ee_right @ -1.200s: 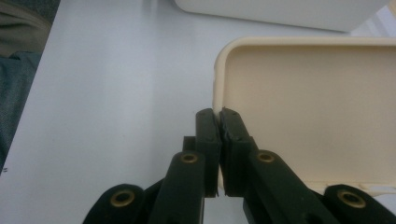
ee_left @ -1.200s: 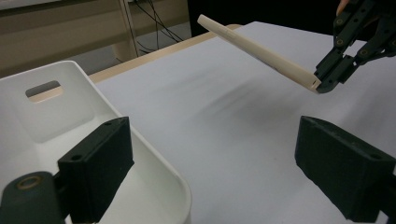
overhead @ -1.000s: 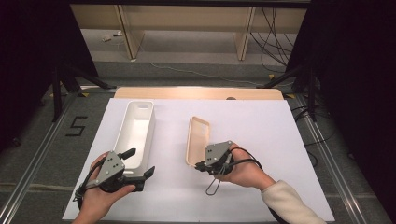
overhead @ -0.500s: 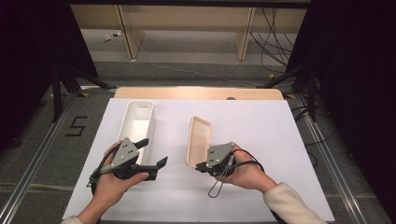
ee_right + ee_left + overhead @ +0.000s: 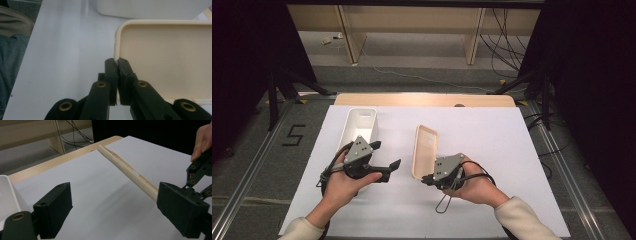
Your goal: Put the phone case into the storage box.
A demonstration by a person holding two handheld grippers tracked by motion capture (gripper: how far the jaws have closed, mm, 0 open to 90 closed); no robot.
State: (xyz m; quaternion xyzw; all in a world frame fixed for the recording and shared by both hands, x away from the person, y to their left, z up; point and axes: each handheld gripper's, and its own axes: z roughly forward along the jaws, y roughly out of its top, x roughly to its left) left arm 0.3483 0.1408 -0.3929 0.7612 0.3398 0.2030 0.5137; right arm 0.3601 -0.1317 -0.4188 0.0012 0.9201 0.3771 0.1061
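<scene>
A cream lid [image 5: 426, 147] lies lengthwise mid-table, its hollow side in sight. My right gripper [image 5: 426, 179] is shut on the rim at the lid's near end; in the right gripper view the pinched jaws [image 5: 117, 65] grip the cream lid's [image 5: 170, 60] corner edge. A white open box [image 5: 361, 125] stands to the left. My left gripper [image 5: 387, 154] hovers open beside the box's near end, pointing right toward the lid. In the left gripper view, its wide-apart jaws [image 5: 117, 210] hold nothing, and the lid [image 5: 125, 168] runs edge-on beyond them, with the white box [image 5: 7, 195] at the left edge.
A white sheet [image 5: 502, 150] covers the wooden table [image 5: 422, 100]. Cables [image 5: 507, 30] and shelf legs lie on the floor behind. A metal rail [image 5: 242, 180] runs along the left side by a floor mark "5" [image 5: 293, 135].
My left gripper has moved up and to the right, from near the table's front edge to beside the box's near end, closer to the lid. The right gripper and lid have stayed put.
</scene>
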